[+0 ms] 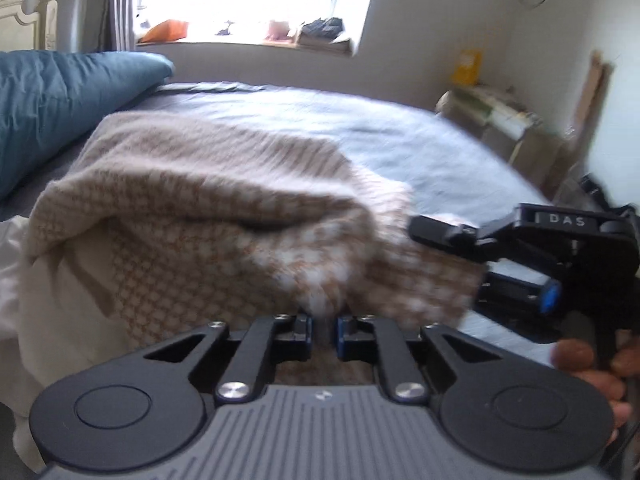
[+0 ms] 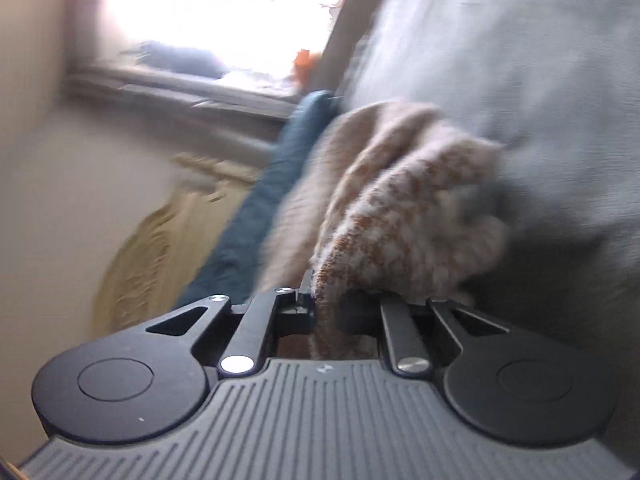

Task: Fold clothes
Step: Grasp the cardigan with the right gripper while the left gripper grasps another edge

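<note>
A beige and brown patterned knit sweater lies bunched on a bed with a grey-blue sheet. My left gripper sits at the sweater's near edge, jaws nearly together with a fold of knit pinched between the blue pads. In the left wrist view my right gripper reaches in from the right over the sweater's right edge, with a hand holding it. The blurred, tilted right wrist view shows that right gripper shut on a thick roll of the sweater.
A teal pillow lies at the bed's left, with a white cloth beside the sweater's near left. A bright window with a cluttered sill is behind the bed. Boxes and shelves stand by the right wall.
</note>
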`<action>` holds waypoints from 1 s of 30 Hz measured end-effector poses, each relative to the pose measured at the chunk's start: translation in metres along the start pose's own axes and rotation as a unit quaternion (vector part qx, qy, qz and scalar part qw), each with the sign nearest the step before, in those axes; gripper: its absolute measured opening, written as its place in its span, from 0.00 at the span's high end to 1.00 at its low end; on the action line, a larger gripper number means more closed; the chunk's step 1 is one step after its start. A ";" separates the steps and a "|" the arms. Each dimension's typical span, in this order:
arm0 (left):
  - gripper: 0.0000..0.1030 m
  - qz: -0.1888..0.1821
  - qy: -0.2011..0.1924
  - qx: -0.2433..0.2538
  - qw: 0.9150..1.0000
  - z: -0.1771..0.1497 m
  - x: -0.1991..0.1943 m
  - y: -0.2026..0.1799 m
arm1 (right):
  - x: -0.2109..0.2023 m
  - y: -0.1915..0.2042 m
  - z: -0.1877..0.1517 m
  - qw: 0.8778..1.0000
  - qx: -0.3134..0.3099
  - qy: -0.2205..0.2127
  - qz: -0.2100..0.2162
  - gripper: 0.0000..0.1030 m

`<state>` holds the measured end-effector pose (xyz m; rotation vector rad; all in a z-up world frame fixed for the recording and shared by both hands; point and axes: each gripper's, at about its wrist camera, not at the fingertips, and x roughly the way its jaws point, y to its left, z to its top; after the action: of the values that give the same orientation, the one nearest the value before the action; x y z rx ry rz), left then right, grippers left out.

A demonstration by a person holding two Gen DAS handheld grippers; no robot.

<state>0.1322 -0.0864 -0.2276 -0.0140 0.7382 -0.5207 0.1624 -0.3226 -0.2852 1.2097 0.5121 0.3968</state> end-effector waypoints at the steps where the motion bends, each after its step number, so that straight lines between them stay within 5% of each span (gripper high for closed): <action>1: 0.89 -0.010 -0.006 0.004 1.000 -0.002 -0.010 -0.003 | -0.001 0.012 -0.004 1.000 -0.012 0.008 0.014 0.90; 6: 0.90 -0.032 -0.026 0.008 0.999 -0.007 -0.046 -0.022 | -0.016 0.061 -0.021 0.993 -0.070 0.057 0.078 0.90; 15: 0.89 -0.062 -0.036 -0.045 0.996 -0.025 -0.120 -0.067 | -0.090 0.108 -0.040 0.979 -0.106 0.113 0.129 0.90; 23: 0.90 -0.138 -0.005 -0.061 0.989 -0.037 -0.223 -0.159 | -0.232 0.168 -0.068 0.971 -0.121 0.150 0.140 0.90; 25: 1.00 -0.194 0.010 -0.079 0.978 -0.038 -0.249 -0.187 | -0.276 0.194 -0.072 0.969 -0.135 0.159 0.131 0.90; 30: 1.00 -0.238 0.046 -0.097 0.965 -0.044 -0.287 -0.248 | -0.371 0.241 -0.077 0.967 -0.143 0.187 0.098 0.90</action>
<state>-0.1848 -0.1646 -0.0296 -0.3595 0.8782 -0.9086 -0.1910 -0.3916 -0.0162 0.9088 0.6344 0.8501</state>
